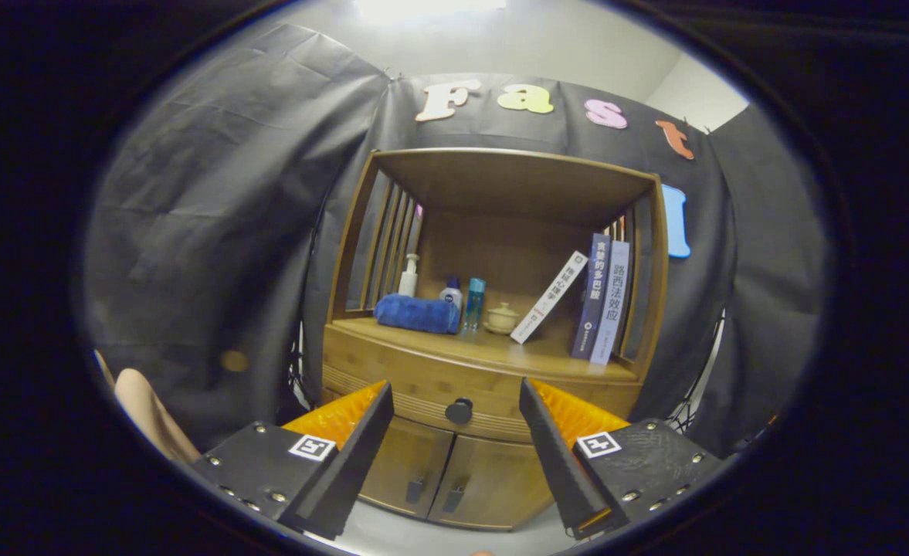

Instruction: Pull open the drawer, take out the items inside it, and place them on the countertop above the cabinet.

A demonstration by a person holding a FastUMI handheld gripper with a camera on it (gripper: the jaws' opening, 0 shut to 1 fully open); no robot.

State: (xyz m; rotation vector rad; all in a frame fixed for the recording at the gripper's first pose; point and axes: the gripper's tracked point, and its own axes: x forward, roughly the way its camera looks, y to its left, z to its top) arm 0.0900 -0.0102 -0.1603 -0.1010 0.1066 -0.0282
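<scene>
A wooden cabinet [493, 193] stands ahead of me against the booth wall. Its drawer [392, 371] is closed, with a round dark knob [459, 410] on the front. My gripper [457, 388] is open, and the knob sits between the two fingertips, a little beyond them. Nothing is held. The countertop [493, 347] above the drawer is a wooden shelf with things on it. The drawer's contents are hidden.
On the countertop lie a rolled blue towel [417, 313], a white pump bottle [408, 276], two small bottles [463, 300], a lidded ceramic cup [502, 317] and three books [597, 301]. Two lower doors [454, 475] sit under the drawer. A person's arm [149, 417] shows beside the left finger.
</scene>
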